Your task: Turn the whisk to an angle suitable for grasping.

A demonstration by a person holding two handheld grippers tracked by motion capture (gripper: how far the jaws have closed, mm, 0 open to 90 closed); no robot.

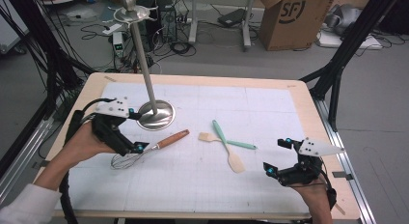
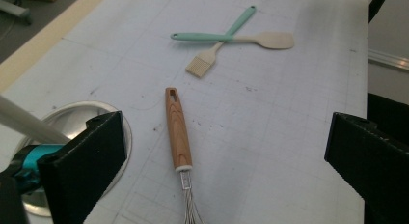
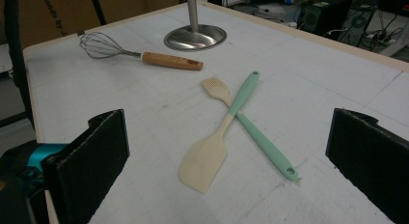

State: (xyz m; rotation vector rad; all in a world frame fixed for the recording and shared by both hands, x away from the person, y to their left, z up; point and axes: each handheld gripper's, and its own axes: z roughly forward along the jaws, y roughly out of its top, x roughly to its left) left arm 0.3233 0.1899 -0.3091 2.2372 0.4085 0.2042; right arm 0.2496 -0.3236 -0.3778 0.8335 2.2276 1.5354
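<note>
Whisk [image 2: 179,137] beside stand base [image 2: 72,132]; crossed spatula [image 2: 260,39], brush [image 2: 219,45] beyond

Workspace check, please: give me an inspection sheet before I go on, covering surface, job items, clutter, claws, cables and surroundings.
Surface: white gridded mat on a wood-edged table, a few small dark specks.
Job's things: whisk with wooden handle lies flat below the left claw; steel stand upright beside it.
Clutter: mint-handled spatula and brush crossed mid-mat.
Grippers: left claw open over the whisk, no contact seen; right claw open, holding nothing, at the mat's near right.
Cables: black cable trails from the left claw; cable tangle on the floor.
Surroundings: cardboard box, black frame legs.
</note>
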